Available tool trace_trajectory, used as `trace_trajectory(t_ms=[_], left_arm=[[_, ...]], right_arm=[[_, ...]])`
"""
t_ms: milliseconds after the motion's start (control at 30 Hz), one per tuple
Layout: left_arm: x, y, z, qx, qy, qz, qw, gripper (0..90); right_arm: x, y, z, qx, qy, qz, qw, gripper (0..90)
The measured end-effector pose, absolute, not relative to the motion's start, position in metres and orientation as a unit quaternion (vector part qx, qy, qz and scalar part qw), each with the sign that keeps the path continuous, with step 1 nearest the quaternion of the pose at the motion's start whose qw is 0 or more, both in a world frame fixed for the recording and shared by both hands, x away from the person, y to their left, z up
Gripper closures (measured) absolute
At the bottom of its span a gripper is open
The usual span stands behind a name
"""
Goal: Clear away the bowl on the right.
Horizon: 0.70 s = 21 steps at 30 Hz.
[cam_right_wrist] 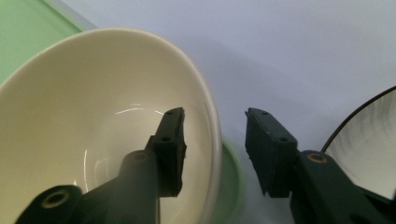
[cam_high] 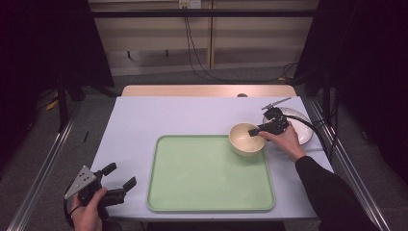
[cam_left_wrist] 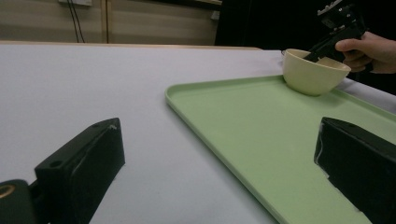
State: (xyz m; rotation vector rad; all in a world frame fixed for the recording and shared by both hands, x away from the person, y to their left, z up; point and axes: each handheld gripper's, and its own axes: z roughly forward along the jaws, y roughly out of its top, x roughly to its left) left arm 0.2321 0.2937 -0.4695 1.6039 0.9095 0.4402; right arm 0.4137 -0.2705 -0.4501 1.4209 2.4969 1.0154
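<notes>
We see the right gripper [cam_high: 256, 130] at the cream bowl [cam_high: 246, 139], which sits on the far right corner of the green tray [cam_high: 210, 174]; its fingers [cam_right_wrist: 171, 140] straddle the rim, parted, not clamping. The left gripper [cam_high: 120, 176] rests on the table [cam_high: 159, 115], fingers spread wide, holding nothing.

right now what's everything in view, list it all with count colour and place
tray: 1, light green, middle of the table
bowl: 1, cream, far right corner of the tray
plate: 1, white with dark rim, on the table right of the bowl
table: 1, pale grey top
right gripper: 1, black, open, jaws astride the bowl's rim
left gripper: 1, black, open, near left table corner
hands: 2, one on each gripper
</notes>
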Motion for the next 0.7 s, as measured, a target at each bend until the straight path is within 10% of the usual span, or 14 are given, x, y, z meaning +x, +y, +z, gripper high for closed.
trace_trajectory(t_ms=[500,700], left_arm=[[0.2320,0.2939,-0.4694,0.689,0.388,0.189,0.582,1.7],[0.2320,0.2941,-0.4693,0.689,0.389,0.191,0.581,1.7]], right_arm=[[0.4167,-0.2726,-0.4475,0.462,0.802,0.372,0.070,3.5],[0.4143,-0.2758,-0.4419,0.463,0.787,0.402,0.075,3.3]])
